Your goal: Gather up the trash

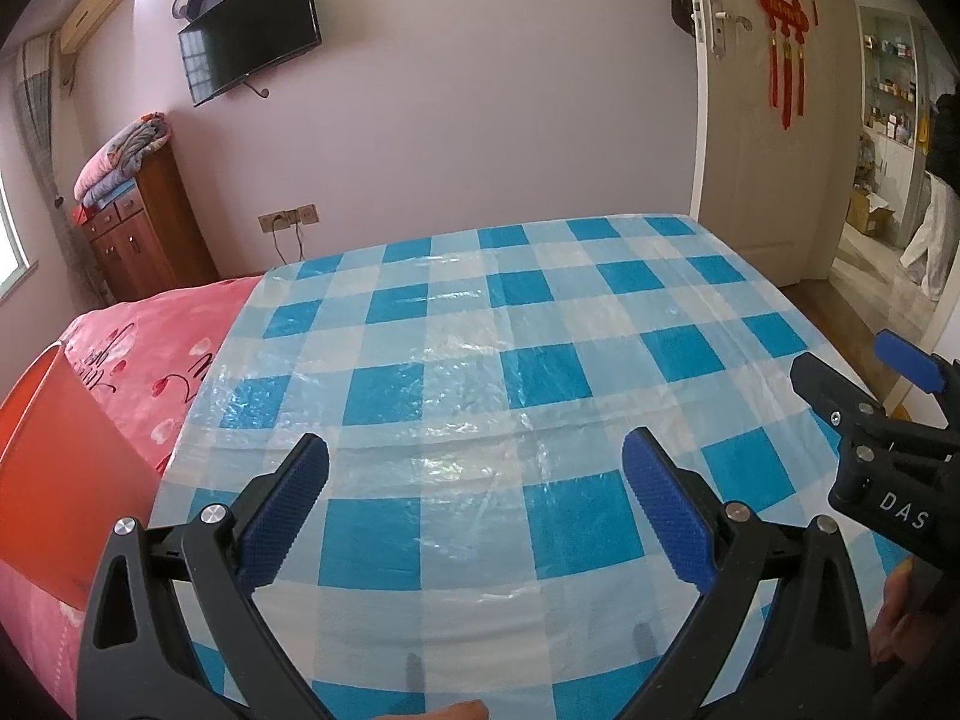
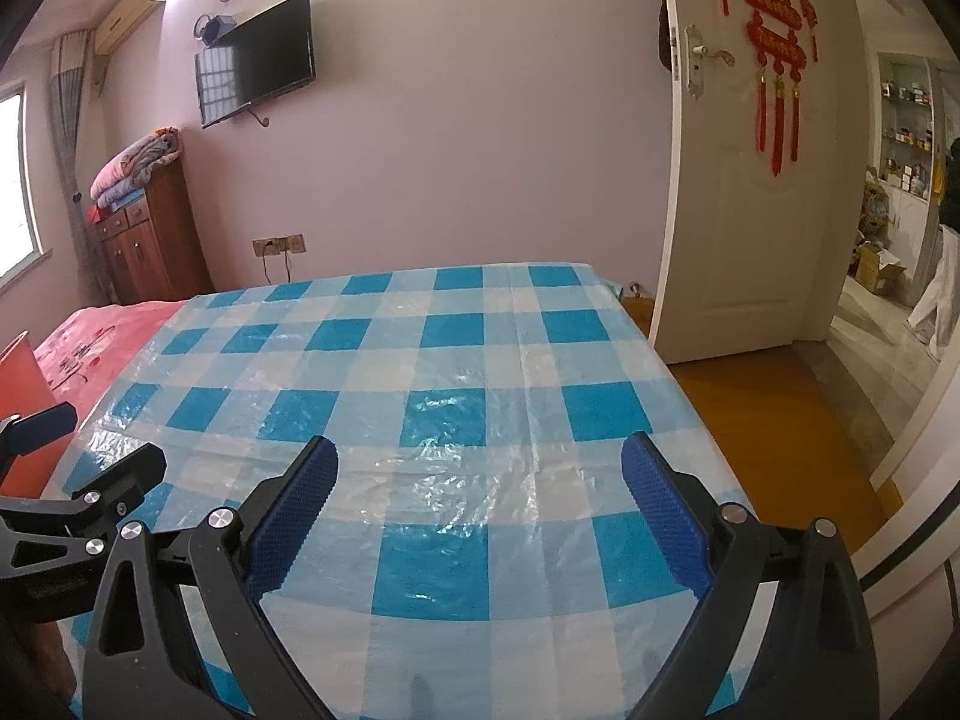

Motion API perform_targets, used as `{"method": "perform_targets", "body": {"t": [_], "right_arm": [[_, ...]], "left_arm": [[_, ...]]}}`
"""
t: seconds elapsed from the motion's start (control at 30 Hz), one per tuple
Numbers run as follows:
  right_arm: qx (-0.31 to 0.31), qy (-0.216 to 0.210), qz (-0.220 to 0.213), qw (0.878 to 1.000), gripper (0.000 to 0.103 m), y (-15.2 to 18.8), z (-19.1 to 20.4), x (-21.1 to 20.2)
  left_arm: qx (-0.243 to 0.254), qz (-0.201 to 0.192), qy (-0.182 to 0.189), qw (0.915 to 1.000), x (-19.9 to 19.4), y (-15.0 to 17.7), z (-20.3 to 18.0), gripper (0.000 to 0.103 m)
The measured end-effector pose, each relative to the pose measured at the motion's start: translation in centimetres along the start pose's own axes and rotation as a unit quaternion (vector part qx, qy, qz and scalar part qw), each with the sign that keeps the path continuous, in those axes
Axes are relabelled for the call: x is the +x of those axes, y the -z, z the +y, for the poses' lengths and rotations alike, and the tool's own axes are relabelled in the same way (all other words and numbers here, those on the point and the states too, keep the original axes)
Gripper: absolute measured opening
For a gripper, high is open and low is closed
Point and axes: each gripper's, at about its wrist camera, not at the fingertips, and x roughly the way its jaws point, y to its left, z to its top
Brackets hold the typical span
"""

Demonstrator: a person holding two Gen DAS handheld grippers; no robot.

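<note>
Bedroom scene, two wrist views. Blue-and-white checked plastic sheet (image 1: 480, 360) spread flat over the near part of a bed — presumably laid as a work surface, protecting the pink bedspread (image 1: 156, 324) beneath. No loose trash visible on the sheet in either view; the task's thing either out of frame or not yet set out, impossible to say which.

Left gripper (image 1: 474, 510) poised above the near edge of the sheet, jaws wide apart, nothing between the blue ribbed pads (image 1: 282, 516). Right gripper (image 2: 480, 510) held likewise, just beside the left, jaws equally spread and empty; seen from the side at the right edge of the left view (image 1: 870, 420). Both angled downward toward the sheet, neither touching it — a ready stance, probably suited to a pick from above.

Orange bin (image 1: 54, 456) at the left edge on the bedspread, next to the left gripper; probably the receptacle, placed within easy reach of that hand.

Background: wall-mounted television (image 1: 252, 30), wooden cabinet (image 1: 144, 228) topped with folded quilts (image 1: 126, 156), open door (image 2: 738, 180) hung with a red knot ornament (image 2: 774, 48).

Stage judged: start of the task, nothing collected as far as visible.
</note>
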Motion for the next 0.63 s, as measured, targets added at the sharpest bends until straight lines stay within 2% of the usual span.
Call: {"method": "perform_targets", "body": {"t": [0.2,0.3,0.63], "right_arm": [[0.002,-0.002,0.011,1.000,0.094,0.2,-0.2,0.8],[0.003,-0.005,0.025,1.000,0.094,0.3,-0.2,1.6],[0.015,-0.021,0.140,0.990,0.094,1.5,-0.3,6.9]], "left_arm": [[-0.008,0.006,0.008,0.9999,0.8,0.3,-0.2,0.099],[-0.012,0.025,0.010,0.9996,1.9,0.7,-0.3,0.099],[-0.036,0.094,-0.033,0.9944,6.2,2.1,0.4,0.099]]}}
